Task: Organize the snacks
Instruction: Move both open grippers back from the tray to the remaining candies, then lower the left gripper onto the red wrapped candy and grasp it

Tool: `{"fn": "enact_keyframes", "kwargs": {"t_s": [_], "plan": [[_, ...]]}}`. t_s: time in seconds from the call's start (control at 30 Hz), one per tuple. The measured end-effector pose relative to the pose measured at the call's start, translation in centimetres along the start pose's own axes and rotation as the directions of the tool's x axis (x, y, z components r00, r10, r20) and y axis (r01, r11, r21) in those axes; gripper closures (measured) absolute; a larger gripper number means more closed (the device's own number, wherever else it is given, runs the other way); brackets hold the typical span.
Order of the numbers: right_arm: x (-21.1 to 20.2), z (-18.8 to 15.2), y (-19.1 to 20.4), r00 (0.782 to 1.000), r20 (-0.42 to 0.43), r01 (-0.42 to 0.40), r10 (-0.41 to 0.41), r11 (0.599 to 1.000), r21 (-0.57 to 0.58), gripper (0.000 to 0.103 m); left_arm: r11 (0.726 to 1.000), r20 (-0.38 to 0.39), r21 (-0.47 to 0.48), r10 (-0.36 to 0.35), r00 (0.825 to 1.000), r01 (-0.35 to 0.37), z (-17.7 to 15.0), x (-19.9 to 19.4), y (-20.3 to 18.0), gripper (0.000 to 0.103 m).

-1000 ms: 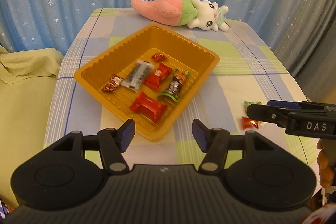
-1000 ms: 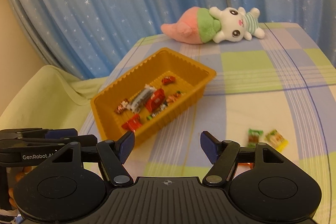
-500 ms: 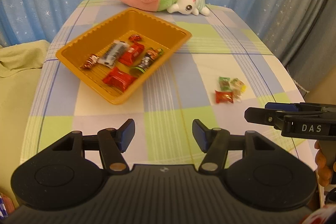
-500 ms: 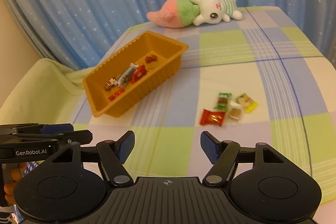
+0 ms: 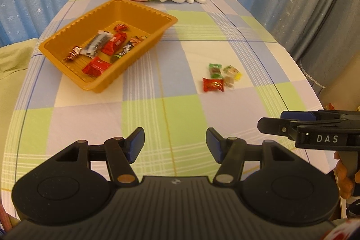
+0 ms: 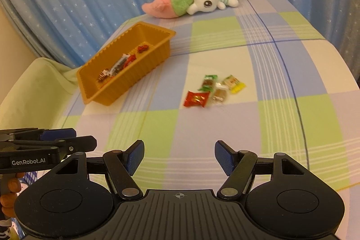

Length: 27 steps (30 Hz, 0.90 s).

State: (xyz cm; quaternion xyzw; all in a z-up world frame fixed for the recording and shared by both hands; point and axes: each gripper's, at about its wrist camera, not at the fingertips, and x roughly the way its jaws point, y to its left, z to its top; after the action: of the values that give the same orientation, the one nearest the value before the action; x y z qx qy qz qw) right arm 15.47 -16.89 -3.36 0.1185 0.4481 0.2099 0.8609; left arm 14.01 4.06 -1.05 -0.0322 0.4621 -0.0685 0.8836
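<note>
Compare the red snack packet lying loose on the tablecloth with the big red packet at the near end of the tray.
The loose red packet lies on the tablecloth beside three other sweets; the tray's red packet lies inside the orange tray. The loose one looks smaller, with a gold print; the tray one looks longer. Both are red, shiny, and untouched by either tool.

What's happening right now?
Left gripper, right gripper open, empty. Four loose snacks outside orange tray. Nothing in the way.
</note>
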Motion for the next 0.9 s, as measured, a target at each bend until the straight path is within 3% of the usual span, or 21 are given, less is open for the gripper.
{"fn": "enact_keyframes", "kwargs": {"t_s": [0.9], "plan": [[-0.5, -0.8, -4.8, 0.997, -0.052, 0.056, -0.054, 0.998, 0.038, 0.034, 0.995, -0.02, 0.099, 0.004, 1.0, -0.002, -0.6, 3.0, -5.1, 0.044]]}}
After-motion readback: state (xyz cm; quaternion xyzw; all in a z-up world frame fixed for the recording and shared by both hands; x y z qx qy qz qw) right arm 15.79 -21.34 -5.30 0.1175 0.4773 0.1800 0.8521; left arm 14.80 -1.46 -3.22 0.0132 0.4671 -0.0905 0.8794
